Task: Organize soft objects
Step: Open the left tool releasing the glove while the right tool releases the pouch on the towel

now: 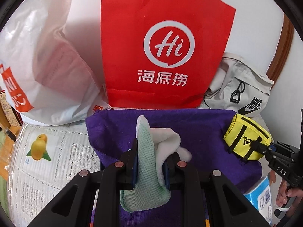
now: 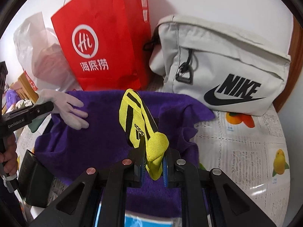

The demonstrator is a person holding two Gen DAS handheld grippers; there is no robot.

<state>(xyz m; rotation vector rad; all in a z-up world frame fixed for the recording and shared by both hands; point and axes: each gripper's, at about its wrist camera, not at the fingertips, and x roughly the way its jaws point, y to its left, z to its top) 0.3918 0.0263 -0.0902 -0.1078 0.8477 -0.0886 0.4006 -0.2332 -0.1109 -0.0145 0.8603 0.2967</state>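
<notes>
table (image 2: pixel 246 151) w/ fruit-print cover, purple towel (image 1: pixel 189 124) in front of red bag (image 1: pixel 166 37). left gripper (image 1: pixel 149 162) clamps glove (image 1: pixel 149 151); right gripper (image 2: pixel 153 162) clamps yellow pouch (image 2: pixel 140 121), both over towel.

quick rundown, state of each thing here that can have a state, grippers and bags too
left gripper: shut on the glove
glove: held, mint mesh side toward the camera, hanging over the purple towel
right gripper: shut on the yellow pouch
yellow pouch: held, above the towel
purple towel: spread out, rumpled at its edges
red paper bag: standing upright
white Nike bag: leaning on the wall, zip not clear
white plastic bag: full, slumped
</notes>
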